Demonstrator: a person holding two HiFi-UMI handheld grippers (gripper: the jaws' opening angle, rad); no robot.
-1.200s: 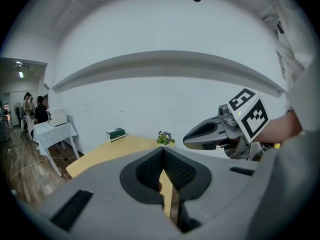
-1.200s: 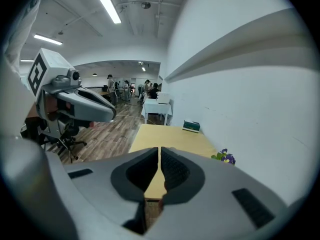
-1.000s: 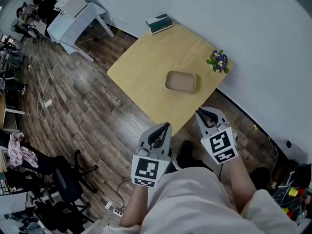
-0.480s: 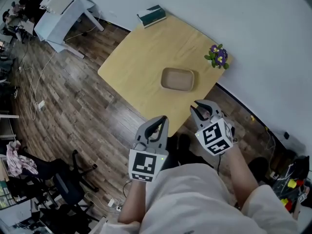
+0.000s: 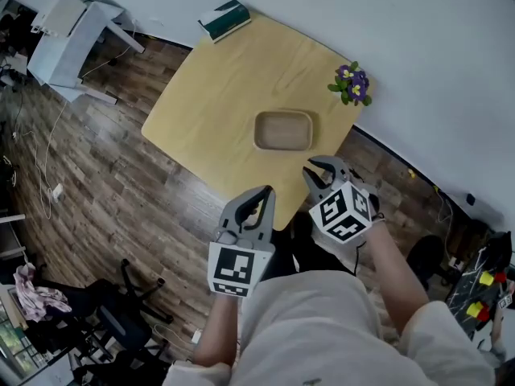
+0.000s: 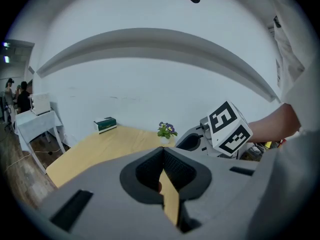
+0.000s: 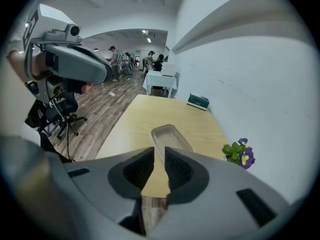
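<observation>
1. From the head we look steeply down, from well above, on the whole table [image 5: 211, 95]; the left gripper [image 5: 259, 193] and right gripper [image 5: 321, 167] show low in the view.
2. The left gripper view sits low by the table's near corner and faces the wall across it.
3. The right gripper view looks low along the tabletop towards its far corner.
4. All three share the tabletop, the green box [image 5: 224, 18] and the flower pot [image 5: 351, 84]; each gripper view catches the other gripper.

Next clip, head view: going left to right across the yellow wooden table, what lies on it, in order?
dark green book → shallow tan rectangular tray → small potted plant with purple flowers
</observation>
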